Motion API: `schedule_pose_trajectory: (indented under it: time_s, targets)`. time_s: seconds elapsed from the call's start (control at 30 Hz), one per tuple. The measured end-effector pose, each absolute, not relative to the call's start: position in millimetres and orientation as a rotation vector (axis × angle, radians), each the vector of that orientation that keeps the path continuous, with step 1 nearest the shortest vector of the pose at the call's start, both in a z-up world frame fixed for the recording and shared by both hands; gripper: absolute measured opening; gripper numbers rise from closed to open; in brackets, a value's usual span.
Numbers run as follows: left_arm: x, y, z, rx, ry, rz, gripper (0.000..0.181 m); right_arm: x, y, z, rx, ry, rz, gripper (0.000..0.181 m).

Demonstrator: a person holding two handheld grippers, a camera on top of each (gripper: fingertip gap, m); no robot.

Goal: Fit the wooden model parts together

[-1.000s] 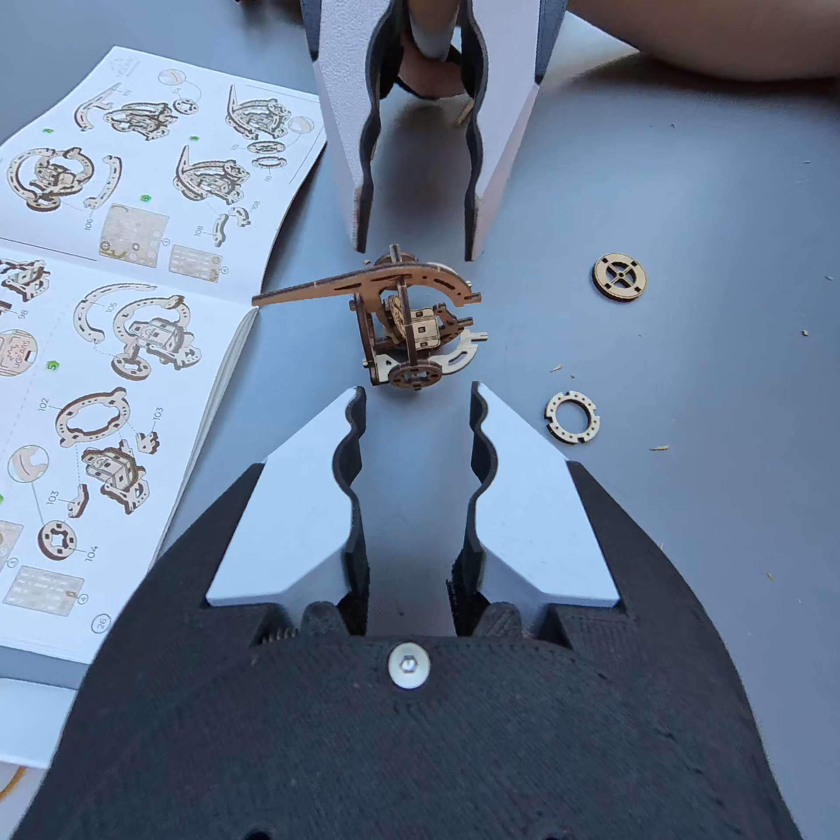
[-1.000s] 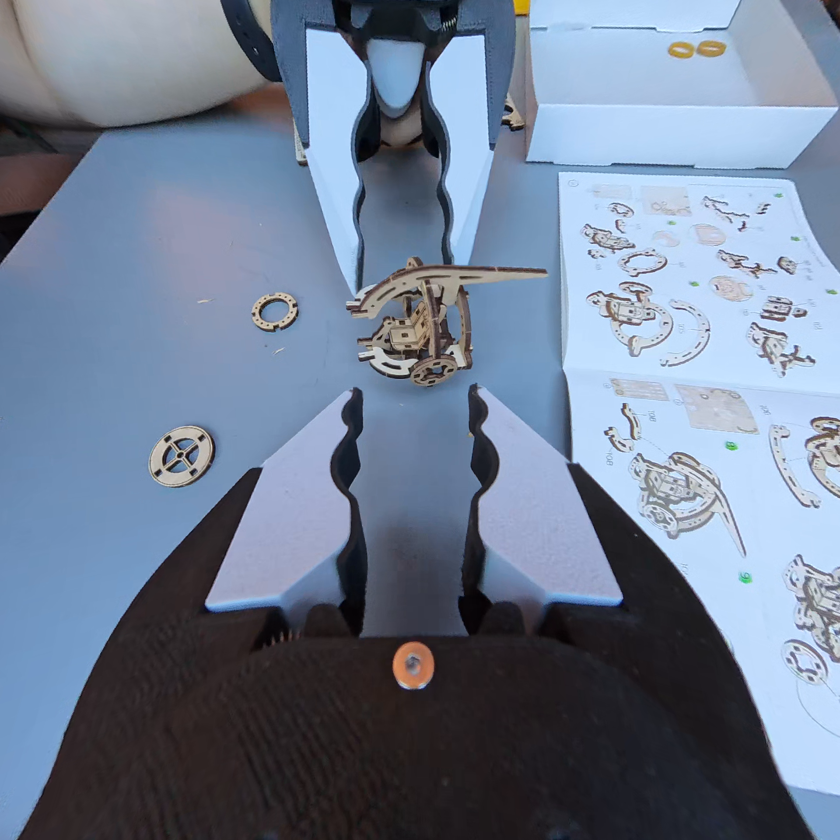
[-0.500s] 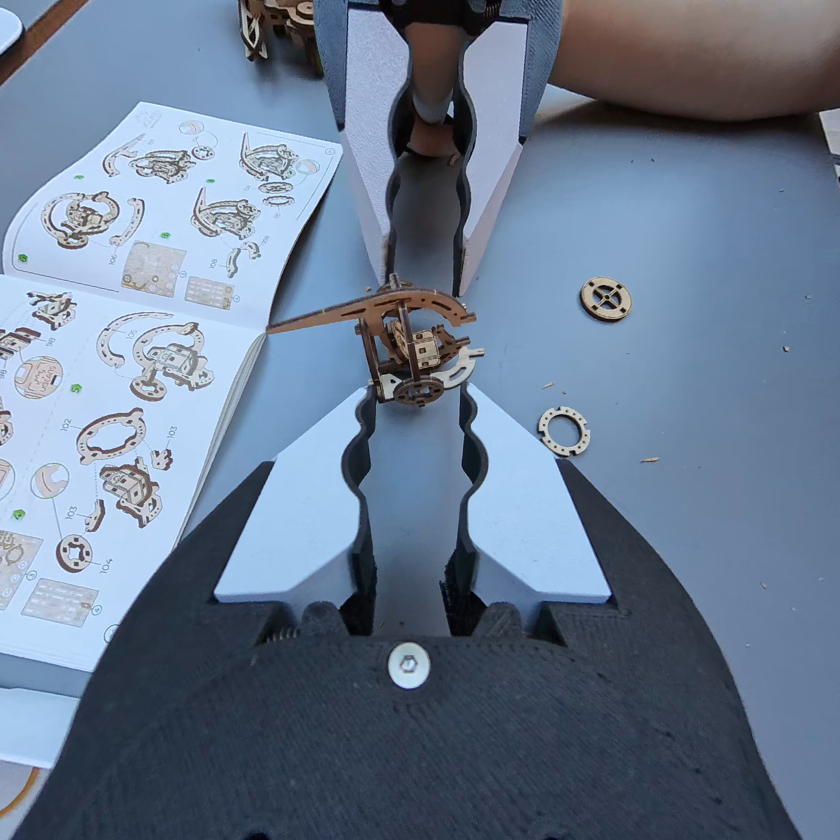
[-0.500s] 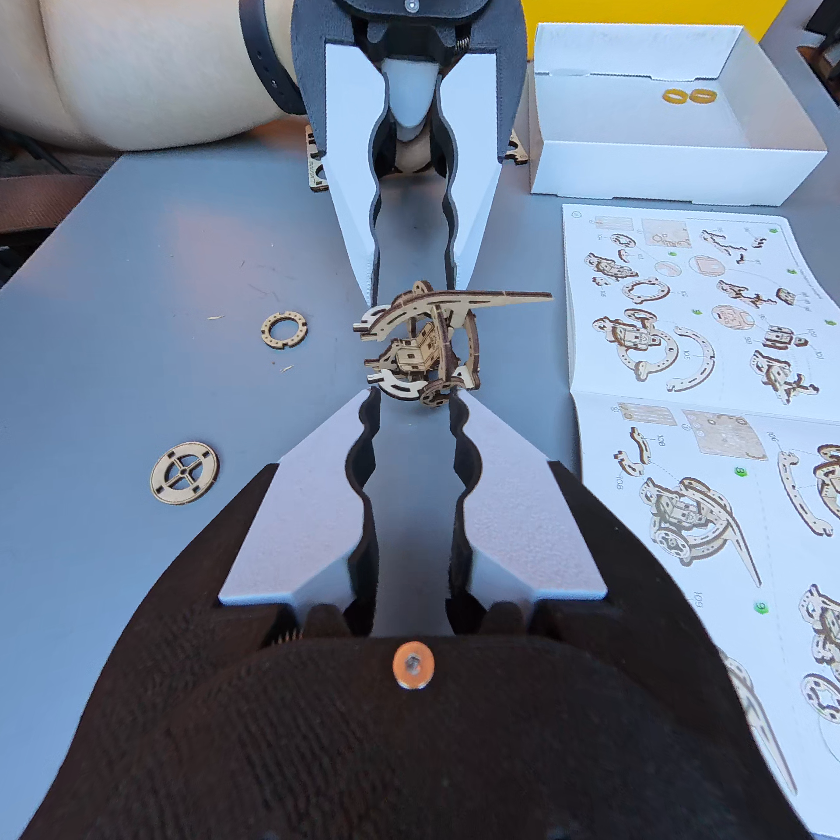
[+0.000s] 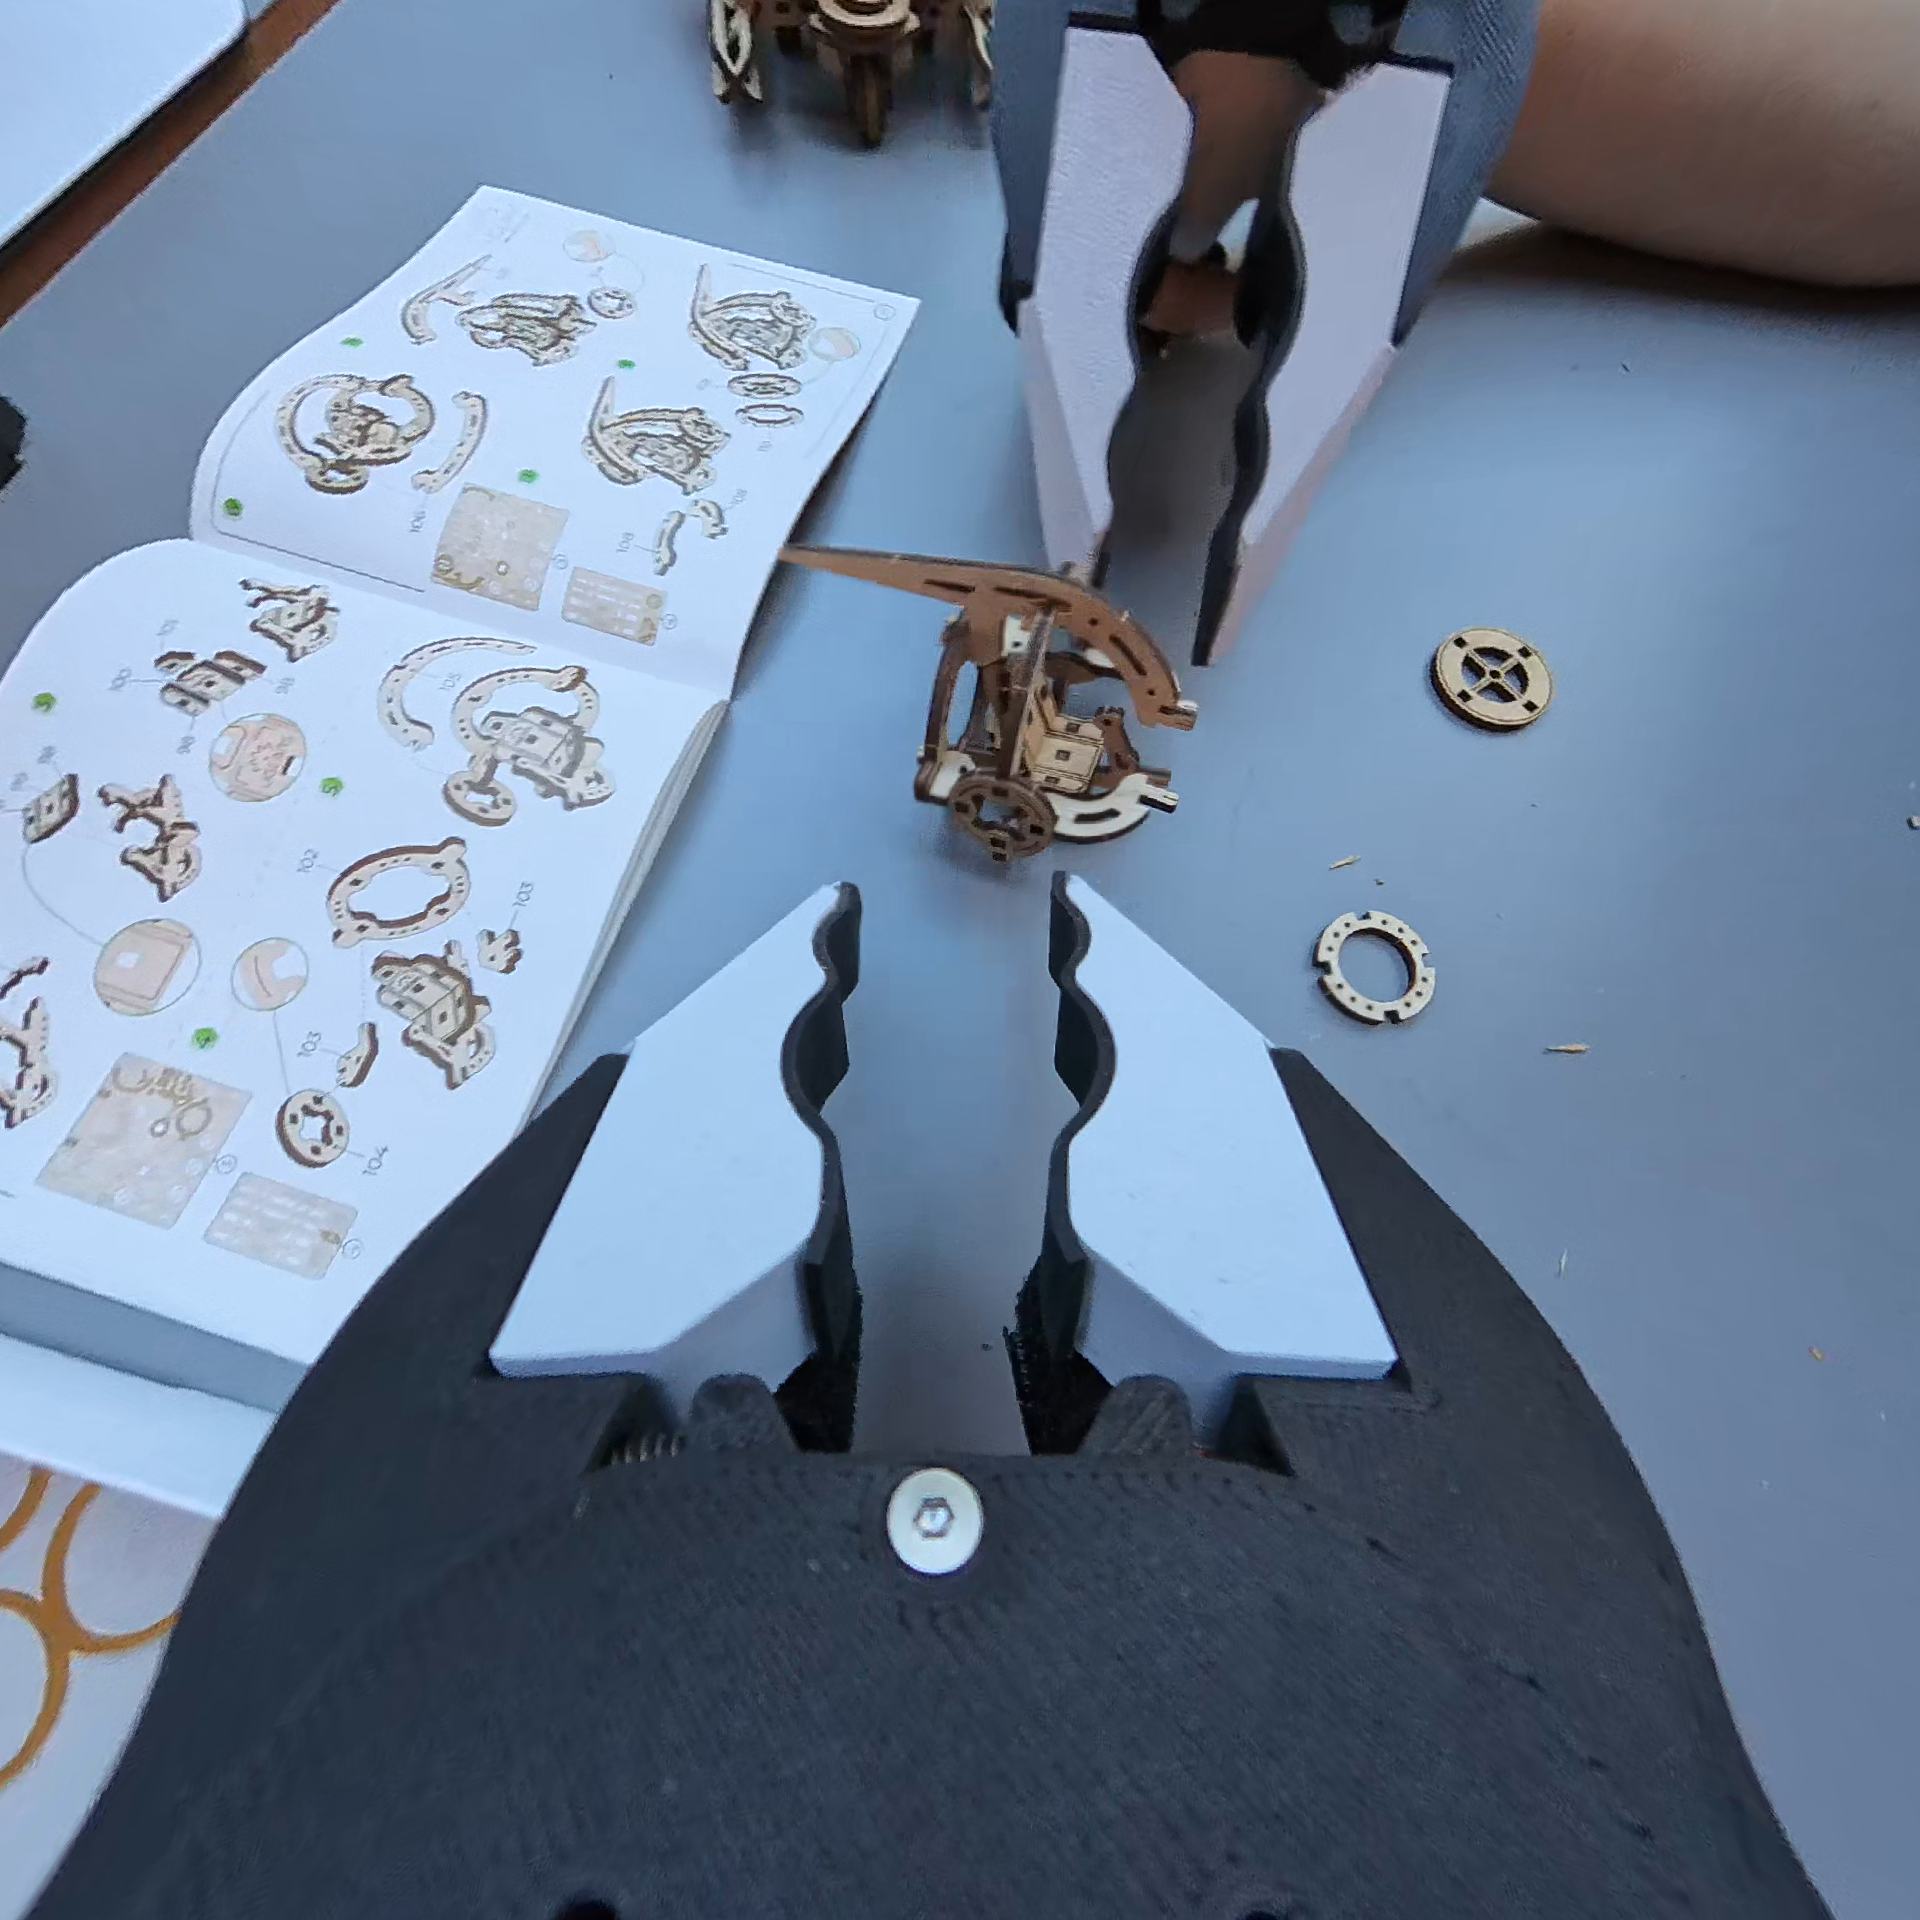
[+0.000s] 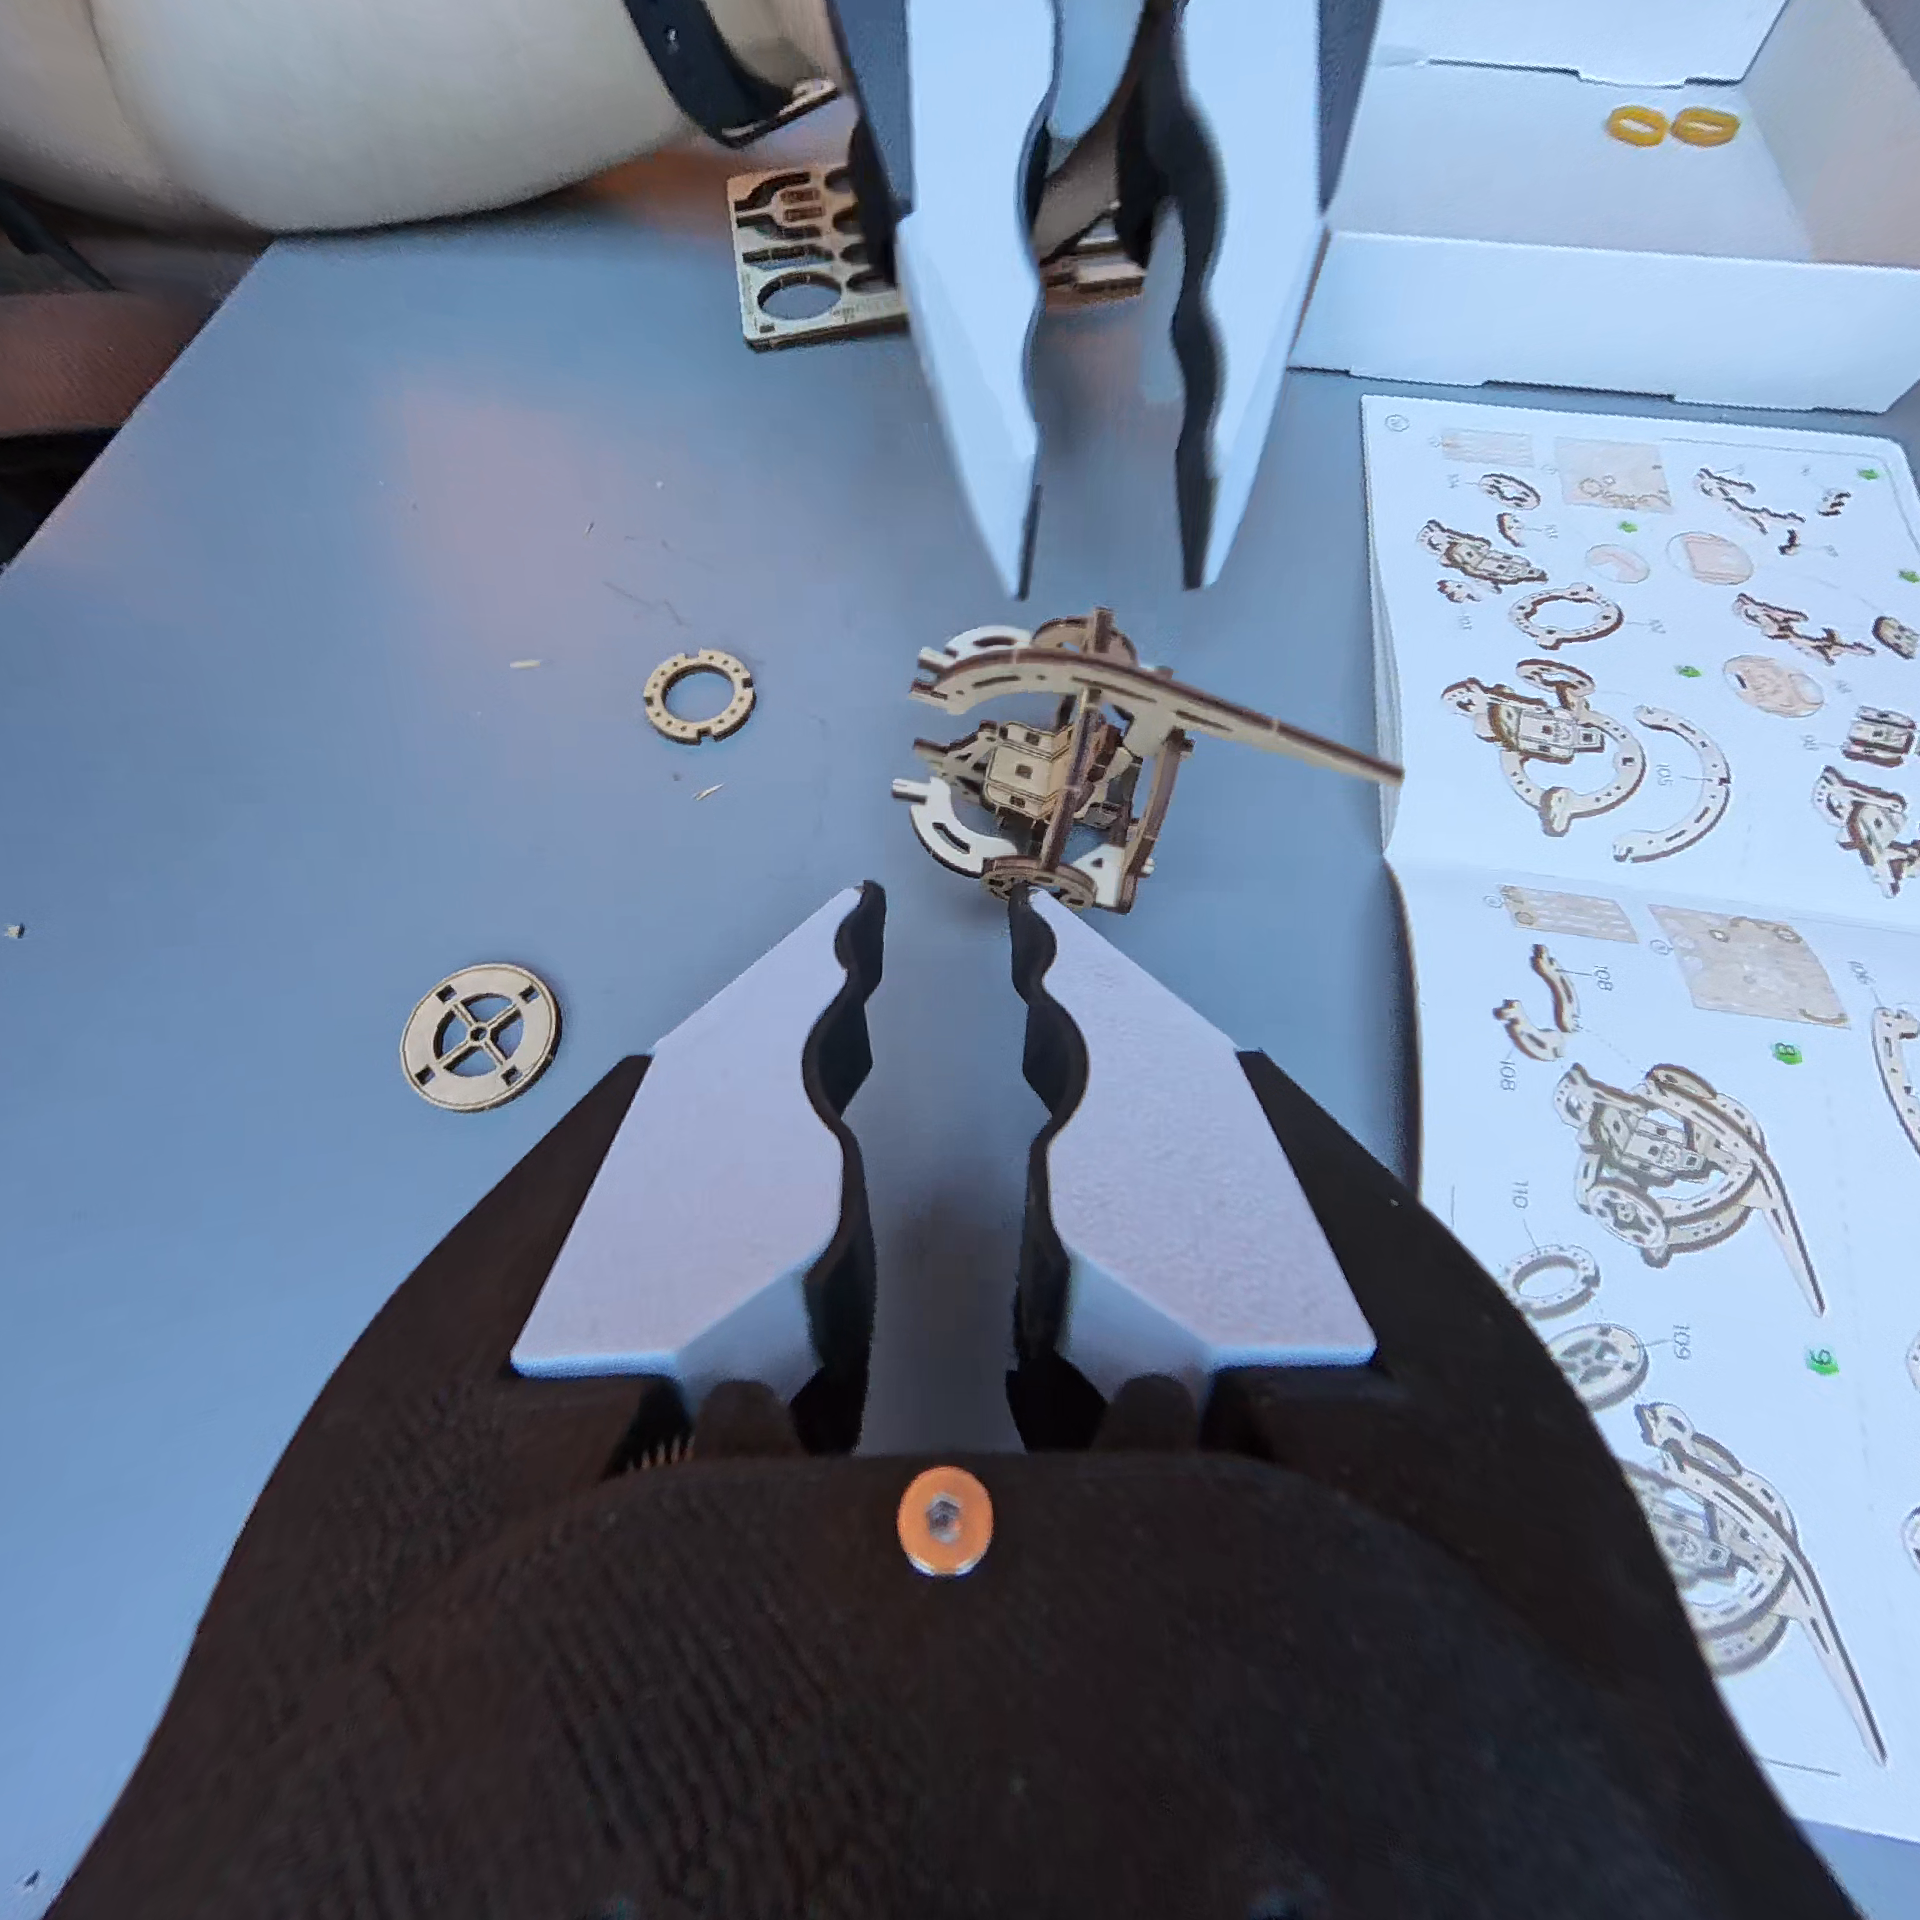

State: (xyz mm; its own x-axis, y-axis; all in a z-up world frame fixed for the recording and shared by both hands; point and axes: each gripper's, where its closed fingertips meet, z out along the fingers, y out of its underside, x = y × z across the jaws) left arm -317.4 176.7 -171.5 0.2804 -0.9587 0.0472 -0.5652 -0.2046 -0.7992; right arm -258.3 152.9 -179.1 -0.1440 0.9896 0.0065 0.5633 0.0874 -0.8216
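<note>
A small, partly built wooden model (image 5: 1039,727) with a long pointed arm stands tilted on the grey table (image 5: 1558,1247), between my two grippers. My left gripper (image 5: 954,899) is open and empty, just short of the model and slightly to its left. My right gripper (image 6: 945,899) is open with a narrow gap and empty. Its right fingertip (image 6: 1029,920) is at the model's (image 6: 1049,769) lower wheel. Each gripper shows opposite in the other's view, the right gripper (image 5: 1148,613) and the left gripper (image 6: 1103,582). A loose spoked wheel (image 5: 1493,680) and a notched ring (image 5: 1374,966) lie nearby.
An open instruction booklet (image 5: 416,727) lies beside the model, under its arm tip. A white box (image 6: 1558,301) with two yellow rings (image 6: 1673,127) and a punched parts sheet (image 6: 810,260) sit at the far edge. Another wooden model (image 5: 852,52) stands beyond. A person's forearm (image 5: 1714,156) rests there. One gripper's finger ends stand about 7 cm off the other's. To the loose spoked wheel (image 5: 1493,680): right tips about 8 cm, left tips about 12 cm. It is also in sight in the right wrist view (image 6: 482,1011).
Both grippers closed in on the model and their jaws narrowed. The model has turned and tilted, its arm now pointing down toward the booklet. The left gripper sits slightly back from it.
</note>
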Motion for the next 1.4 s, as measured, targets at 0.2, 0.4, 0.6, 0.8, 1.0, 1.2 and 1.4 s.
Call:
schedule_pose_trajectory:
  time_s: [0.2,0.4,0.6,0.8,1.0,1.2,1.4]
  targets:
    - [-316.5,171.5,-145.7,-1.816,1.323,-0.812,0.036,-251.8,151.0,-177.2,-1.495,-1.794,0.861,0.021]
    - [-318.2,170.2,-155.2,-1.864,1.316,-0.871,0.044,-240.0,165.1,-171.4,-1.537,-1.707,0.785,0.024]
    - [-315.1,164.9,-168.7,-1.893,1.372,-0.879,0.035,-238.0,178.8,-146.0,-1.578,-1.515,0.875,0.007]
    - [-309.5,163.1,-183.8,-1.931,1.399,-0.884,0.037,-254.9,173.7,-146.8,-1.639,-1.475,0.909,0.010]
    - [-302.0,167.5,-187.3,-1.926,1.403,-0.813,0.051,-264.6,174.2,-156.4,-1.639,-1.521,0.803,0.014]
    - [-290.8,168.8,-178.4,-1.864,1.387,-0.792,0.044,-259.9,169.2,-170.4,-1.657,-1.591,0.786,0.002]
    - [-284.1,168.3,-170.6,-1.807,1.377,-0.780,0.041,-254.7,167.2,-173.9,-1.678,-1.606,0.801,0.001]
